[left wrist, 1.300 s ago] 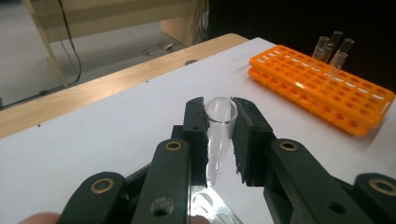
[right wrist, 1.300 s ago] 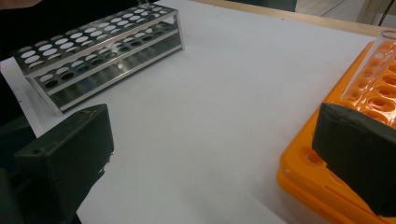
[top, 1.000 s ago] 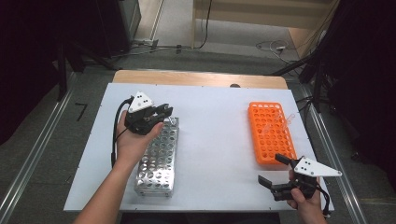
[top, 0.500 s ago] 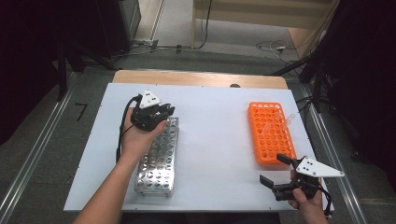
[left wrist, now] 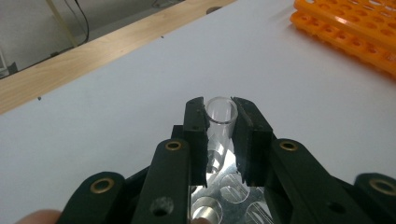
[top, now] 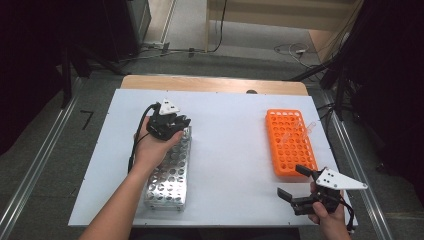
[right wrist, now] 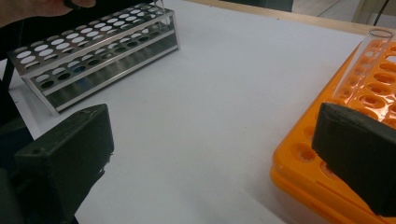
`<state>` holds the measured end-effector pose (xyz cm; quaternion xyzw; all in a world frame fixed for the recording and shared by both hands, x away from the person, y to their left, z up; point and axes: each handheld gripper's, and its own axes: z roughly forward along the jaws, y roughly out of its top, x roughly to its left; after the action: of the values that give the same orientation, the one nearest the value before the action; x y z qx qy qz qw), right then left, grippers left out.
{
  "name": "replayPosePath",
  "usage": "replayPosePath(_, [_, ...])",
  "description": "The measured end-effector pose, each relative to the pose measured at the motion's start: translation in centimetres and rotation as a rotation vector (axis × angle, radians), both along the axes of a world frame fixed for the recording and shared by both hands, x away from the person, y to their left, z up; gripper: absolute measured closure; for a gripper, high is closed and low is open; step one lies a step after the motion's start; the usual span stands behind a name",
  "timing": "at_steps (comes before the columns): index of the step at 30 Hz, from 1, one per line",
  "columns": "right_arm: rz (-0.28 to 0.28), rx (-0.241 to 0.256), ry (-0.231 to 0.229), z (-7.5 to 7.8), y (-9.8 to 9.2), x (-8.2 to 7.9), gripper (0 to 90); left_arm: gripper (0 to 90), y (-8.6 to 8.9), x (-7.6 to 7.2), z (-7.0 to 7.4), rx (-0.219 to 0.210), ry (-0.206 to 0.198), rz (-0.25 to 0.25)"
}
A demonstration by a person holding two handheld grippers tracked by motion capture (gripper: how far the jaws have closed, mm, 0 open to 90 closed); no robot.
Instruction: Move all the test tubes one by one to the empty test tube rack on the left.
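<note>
My left gripper (left wrist: 219,111) is shut on a clear glass test tube (left wrist: 219,108), held upright by its rim over the far end of the metal tube rack (left wrist: 223,187). The tube's lower end is hidden between the jaws. From above, the left gripper (top: 170,123) sits over the far end of the metal rack (top: 167,172). At the front right of the table my right gripper (top: 292,181) stands wide open and holds nothing. It is just in front of the orange rack (top: 290,145). A clear tube (right wrist: 360,63) leans in the orange rack (right wrist: 373,93).
The white table top (top: 230,150) lies bare between the two racks. A wooden strip (top: 215,84) runs along the far edge. Cables and dark equipment stand on the floor beyond. Metal rails flank the table on both sides.
My left gripper has shifted slightly to the right over the metal rack's far end with the tube in it. The right gripper has barely moved.
</note>
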<state>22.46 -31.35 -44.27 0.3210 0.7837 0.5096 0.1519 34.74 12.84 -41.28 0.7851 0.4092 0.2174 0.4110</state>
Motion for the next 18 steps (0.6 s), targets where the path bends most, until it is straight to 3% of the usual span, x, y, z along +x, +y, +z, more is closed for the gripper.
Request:
replayPosePath(11, [-0.008,0.009,0.009,-0.07,-0.21,0.14,0.0,75.6,-0.02,0.35,-1.03,-0.001,0.039,0.005])
replayPosePath(18, [-0.005,0.004,0.010,-0.12,-0.13,0.17,0.0,67.8,0.44,0.15,-1.04,-0.060,0.039,0.011])
